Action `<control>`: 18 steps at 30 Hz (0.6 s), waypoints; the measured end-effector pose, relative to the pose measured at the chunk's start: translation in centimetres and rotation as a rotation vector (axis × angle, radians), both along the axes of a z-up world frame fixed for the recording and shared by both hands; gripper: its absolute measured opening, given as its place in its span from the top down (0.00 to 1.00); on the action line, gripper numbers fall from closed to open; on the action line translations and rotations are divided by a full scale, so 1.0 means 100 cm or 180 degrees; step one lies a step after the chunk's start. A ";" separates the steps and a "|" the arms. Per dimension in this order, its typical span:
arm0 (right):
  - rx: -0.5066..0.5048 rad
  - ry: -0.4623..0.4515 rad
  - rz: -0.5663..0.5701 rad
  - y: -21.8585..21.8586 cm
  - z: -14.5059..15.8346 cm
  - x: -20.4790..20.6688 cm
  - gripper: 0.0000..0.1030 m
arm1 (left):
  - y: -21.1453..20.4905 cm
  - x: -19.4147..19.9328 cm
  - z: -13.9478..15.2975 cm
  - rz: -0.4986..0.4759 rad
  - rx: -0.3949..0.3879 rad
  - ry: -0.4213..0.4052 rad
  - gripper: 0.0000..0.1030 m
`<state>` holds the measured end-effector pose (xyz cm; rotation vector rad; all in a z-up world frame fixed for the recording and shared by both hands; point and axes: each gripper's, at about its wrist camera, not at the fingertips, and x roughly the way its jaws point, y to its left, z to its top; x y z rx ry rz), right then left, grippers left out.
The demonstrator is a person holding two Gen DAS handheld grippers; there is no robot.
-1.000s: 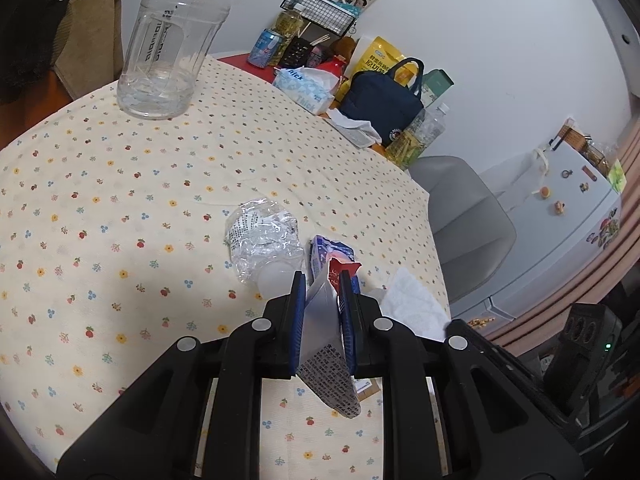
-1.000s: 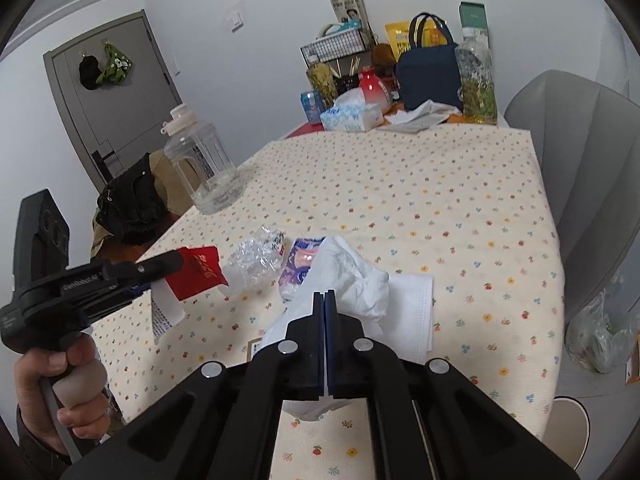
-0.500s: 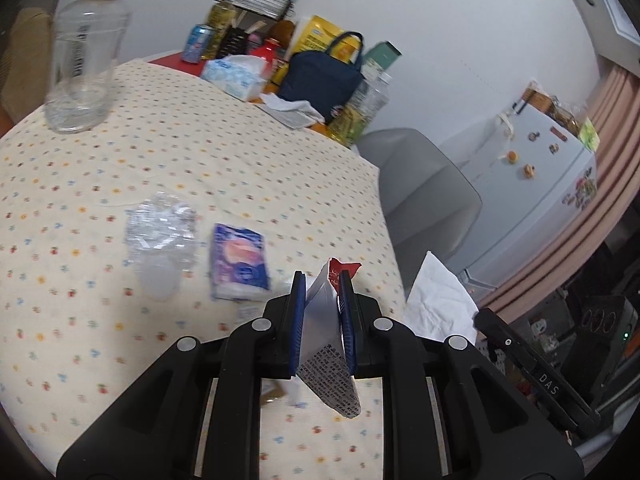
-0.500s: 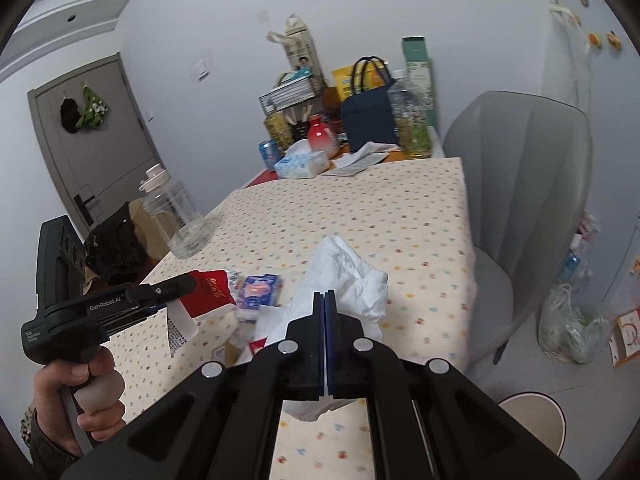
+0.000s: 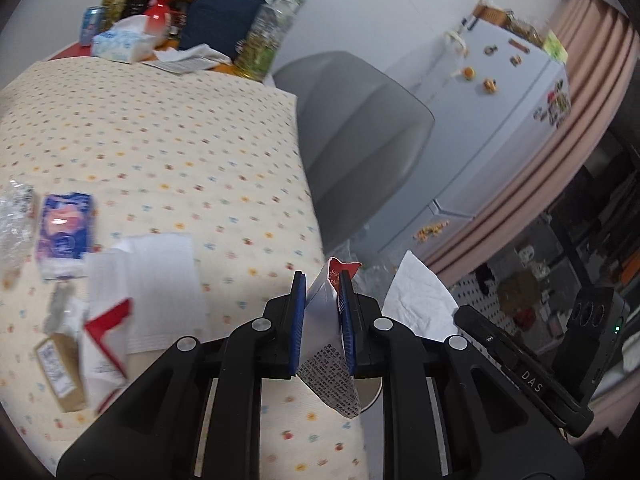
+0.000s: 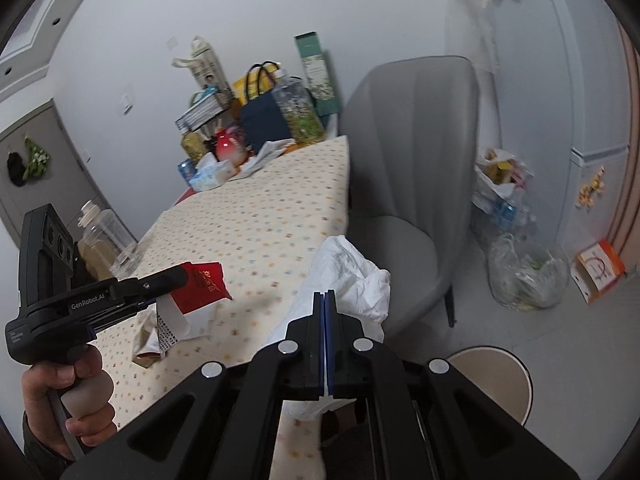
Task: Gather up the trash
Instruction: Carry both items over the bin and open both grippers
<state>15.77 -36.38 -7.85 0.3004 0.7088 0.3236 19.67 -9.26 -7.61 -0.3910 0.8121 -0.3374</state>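
Left gripper (image 5: 322, 312) pinches a red wrapper (image 6: 202, 285), right gripper (image 6: 324, 336) a white tissue (image 6: 352, 280), both past the table edge (image 5: 308, 184)

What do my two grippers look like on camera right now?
Both are matte black plastic frames with silver bolts and blue finger pads. The left gripper reads GenRobot.AI and has a pale handle in a bare hand. The right gripper reads DAS, with a green light.

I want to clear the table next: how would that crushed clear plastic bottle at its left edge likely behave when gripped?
The crushed bottle looks thin and empty, so probably very light. Its crumpled walls would likely give and crackle under the jaws. Flattened as it is, it seems unlikely to roll, though smooth plastic may slip.
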 end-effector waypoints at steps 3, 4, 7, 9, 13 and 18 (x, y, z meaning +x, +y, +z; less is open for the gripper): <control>0.0033 0.0064 -0.0100 -0.021 -0.011 0.000 0.98 | -0.030 0.009 -0.007 -0.0144 0.0066 0.0061 0.84; 0.0042 0.0088 -0.0138 -0.028 -0.016 0.000 0.98 | -0.038 0.011 -0.010 -0.0186 0.0080 0.0081 0.84; 0.0081 0.0159 -0.0244 -0.048 -0.029 -0.001 0.98 | -0.064 0.020 -0.020 -0.0307 0.0133 0.0163 0.84; 0.0110 0.0221 -0.0314 -0.062 -0.039 0.000 0.98 | -0.078 0.025 -0.026 -0.0365 0.0176 0.0213 0.84; 0.0194 0.0365 -0.0430 -0.085 -0.062 0.002 0.98 | -0.106 0.034 -0.039 -0.0466 0.0276 0.0307 0.84; 0.0301 0.0521 -0.0556 -0.109 -0.093 0.004 0.98 | -0.136 0.043 -0.054 -0.0577 0.0423 0.0405 0.84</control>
